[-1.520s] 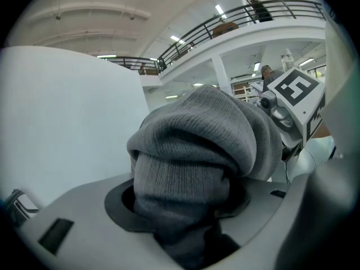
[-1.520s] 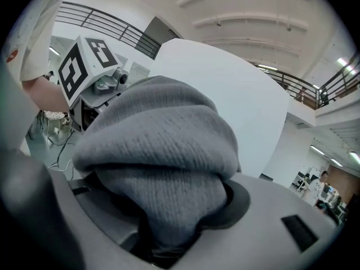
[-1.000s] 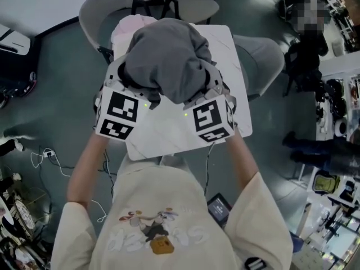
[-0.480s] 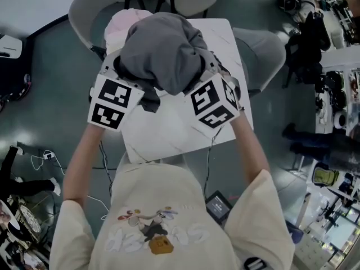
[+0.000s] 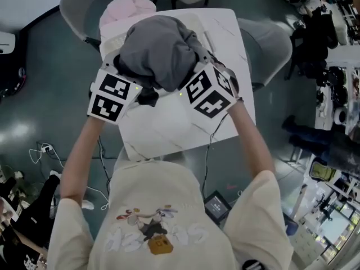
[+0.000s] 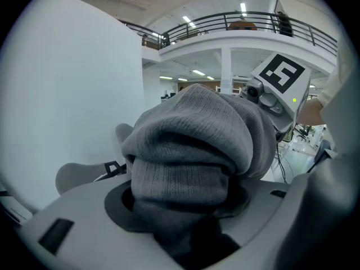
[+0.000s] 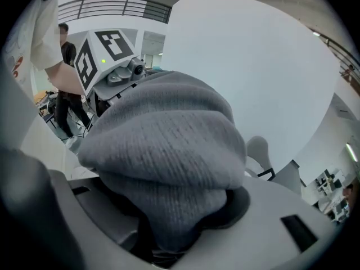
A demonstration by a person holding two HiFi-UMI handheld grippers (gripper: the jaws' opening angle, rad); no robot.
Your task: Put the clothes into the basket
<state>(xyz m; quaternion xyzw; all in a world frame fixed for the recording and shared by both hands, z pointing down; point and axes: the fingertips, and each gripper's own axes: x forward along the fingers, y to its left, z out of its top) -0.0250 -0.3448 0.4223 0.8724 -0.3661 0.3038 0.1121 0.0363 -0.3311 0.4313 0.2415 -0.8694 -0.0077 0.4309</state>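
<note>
Overhead, a grey knitted garment (image 5: 160, 49) hung bunched in a thick, rounded bundle between the left hand-held gripper (image 5: 125, 72) and the right hand-held gripper (image 5: 198, 66), above the white counter (image 5: 174, 125). A pink cloth (image 5: 126, 9) lay beyond both. In the left gripper view, that hand-held gripper's jaws pinched a ribbed fold of the grey knitted garment (image 6: 191, 151), which swelled up ahead of them. In the right gripper view, the other pair likewise clamped a soft, fine-ribbed fold (image 7: 169, 162), the bulk mounded just ahead.
</note>
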